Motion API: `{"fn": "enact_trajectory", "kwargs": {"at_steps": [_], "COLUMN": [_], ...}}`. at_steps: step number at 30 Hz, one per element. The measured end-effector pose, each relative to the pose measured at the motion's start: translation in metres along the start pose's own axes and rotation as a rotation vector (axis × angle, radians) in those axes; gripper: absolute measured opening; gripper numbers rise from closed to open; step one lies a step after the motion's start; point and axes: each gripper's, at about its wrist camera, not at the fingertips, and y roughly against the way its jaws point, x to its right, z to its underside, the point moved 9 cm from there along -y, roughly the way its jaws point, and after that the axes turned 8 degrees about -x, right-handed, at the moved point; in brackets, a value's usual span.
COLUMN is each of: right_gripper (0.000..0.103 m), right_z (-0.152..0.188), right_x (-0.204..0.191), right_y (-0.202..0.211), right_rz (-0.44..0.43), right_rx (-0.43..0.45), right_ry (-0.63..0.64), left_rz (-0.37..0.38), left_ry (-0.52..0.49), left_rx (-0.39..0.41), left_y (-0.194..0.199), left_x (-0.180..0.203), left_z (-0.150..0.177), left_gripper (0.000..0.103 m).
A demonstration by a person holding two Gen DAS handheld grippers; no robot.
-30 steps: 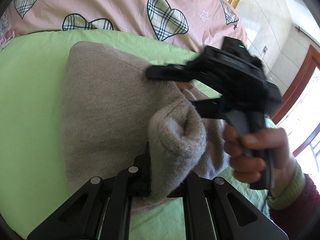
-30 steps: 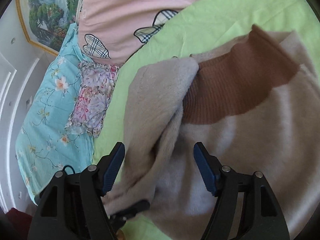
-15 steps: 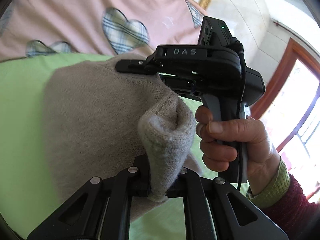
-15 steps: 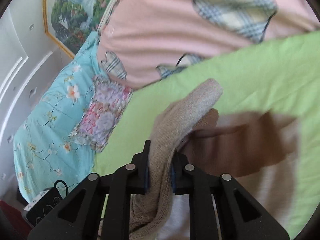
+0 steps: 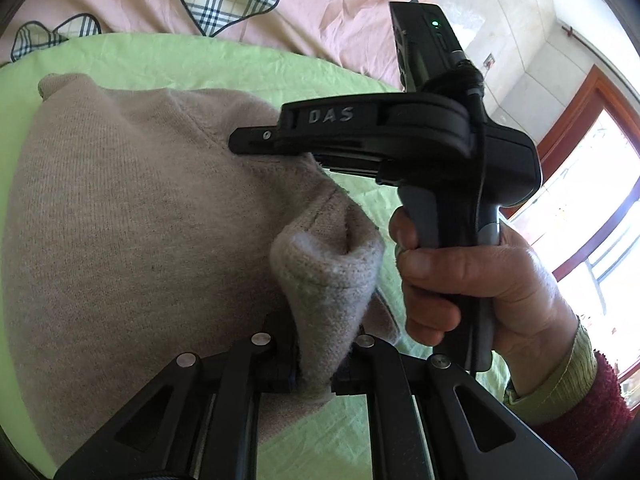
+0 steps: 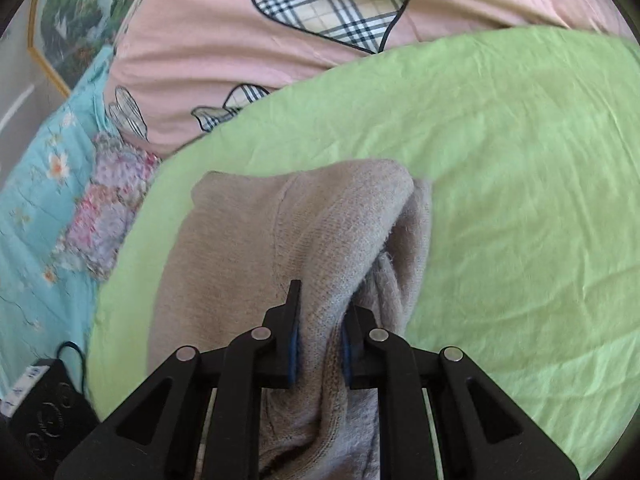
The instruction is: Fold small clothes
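Beige knit sweater is lying lengthwise away from both cameras on the green sheet; left gripper and right gripper fingers, the right open a second ago, are both pinching bunched folds

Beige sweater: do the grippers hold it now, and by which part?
Both do. The left gripper and the right gripper each pinch a bunched fold of the beige sweater along one edge.
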Motion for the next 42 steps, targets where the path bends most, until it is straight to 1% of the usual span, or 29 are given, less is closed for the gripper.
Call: {"fn": "enact_trajectory", "kwargs": {"at_steps": [2,4,5,8,9,10,11,12,13,14,15,17,19,20,22,23,26,27,31,32,34,35,36,37,38,39,40,42], "right_gripper": [0.017,0.017,0.017,0.021,0.027,0.038,0.044,0.06,0.074,0.077,0.079,0.079,0.079,0.079,0.079,0.079,0.079,0.079,0.079,0.079,0.079,0.078,0.061,0.042,0.042,0.039,0.037,0.034], "right_z": [0.001,0.004,0.004,0.009,0.01,0.014,0.016,0.018,0.021,0.025,0.028,0.037,0.046,0.048,0.053,0.053,0.053,0.051,0.052,0.053,0.052,0.052,0.052,0.053,0.053,0.053,0.054,0.057], "right_x": [0.003,0.007,0.007,0.008,0.01,0.012,0.014,0.014,0.016,0.018,0.018,0.02,0.021,0.02,0.019,0.018,0.017,0.017,0.02,0.02,0.02,0.019,0.017,0.011,0.007,0.003,-0.005,-0.024], "right_y": [-0.006,-0.005,-0.005,0.0,0.004,0.012,0.019,0.027,0.035,0.041,0.045,0.048,0.046,0.044,0.035,0.032,0.023,0.019,0.003,0.0,-0.003,-0.005,-0.006,-0.008,-0.008,-0.006,-0.001,0.009], "right_rz": [0.007,-0.01,-0.017,-0.014,-0.009,-0.011,-0.016,-0.013,-0.002,0.001,-0.007,-0.033,-0.048,-0.051,-0.05,-0.054,-0.082,-0.092,-0.107,-0.108,-0.128,-0.13,-0.134,-0.181,-0.189,-0.166,-0.147,-0.166], "right_rx": [0.001,0.012,0.018,0.019,0.016,0.022,0.038,0.056,0.076,0.087,0.091,0.076,0.05,0.038,0.009,0.0,-0.014,-0.019,-0.055,-0.061,-0.065,-0.073,-0.081,-0.098,-0.093,-0.084,-0.069,-0.041], "right_ry": [0.004,-0.009,-0.015,-0.03,-0.047,-0.07,-0.081,-0.087,-0.093,-0.098,-0.101,-0.116,-0.126,-0.125,-0.122,-0.121,-0.13,-0.136,-0.16,-0.163,-0.169,-0.172,-0.17,-0.18,-0.196,-0.185,-0.167,-0.159], "left_rz": [-0.004,0.012,0.025,0.048,0.045,0.036,0.024,0.017,0.01,0.0,-0.012,-0.049,-0.05,-0.044,0.002,0.038,0.081,0.088,0.137,0.159,0.166,0.157,0.151,0.143,0.147,0.15,0.15,0.136], "left_ry": [0.015,0.027,0.025,-0.011,-0.024,-0.03,-0.033,-0.032,-0.025,-0.011,0.007,0.068,0.126,0.168,0.23,0.266,0.309,0.318,0.356,0.356,0.338,0.319,0.314,0.308,0.303,0.299,0.295,0.275], "left_rx": [-0.013,-0.014,-0.021,-0.048,-0.047,-0.044,-0.032,-0.022,-0.009,0.003,0.015,0.045,0.054,0.043,0.008,-0.012,-0.047,-0.058,-0.105,-0.097,-0.074,-0.067,-0.066,-0.058,-0.052,-0.048,-0.042,-0.011], "left_y": [-0.003,0.0,0.003,0.021,0.031,0.041,0.055,0.065,0.077,0.089,0.098,0.117,0.125,0.125,0.114,0.107,0.087,0.084,0.053,0.048,0.048,0.046,0.043,0.045,0.049,0.055,0.063,0.088], "left_x": [-0.003,-0.001,0.001,0.007,0.006,0.004,-0.002,-0.004,-0.011,-0.021,-0.03,-0.057,-0.081,-0.095,-0.113,-0.122,-0.136,-0.138,-0.149,-0.15,-0.151,-0.151,-0.154,-0.155,-0.154,-0.153,-0.153,-0.15], "left_z": [0.004,0.01,0.013,0.027,0.032,0.036,0.042,0.047,0.051,0.054,0.055,0.054,0.051,0.048,0.039,0.035,0.021,0.023,0.016,0.014,0.012,0.011,0.009,0.009,0.01,0.012,0.014,0.018], "left_gripper": [0.011,0.018,0.025,0.037,0.045,0.05,0.058,0.059,0.06,0.064,0.072,0.081,0.081,0.081,0.081,0.081,0.081,0.081,0.083,0.081,0.073,0.065,0.059,0.056,0.051,0.047,0.046,0.046]}}
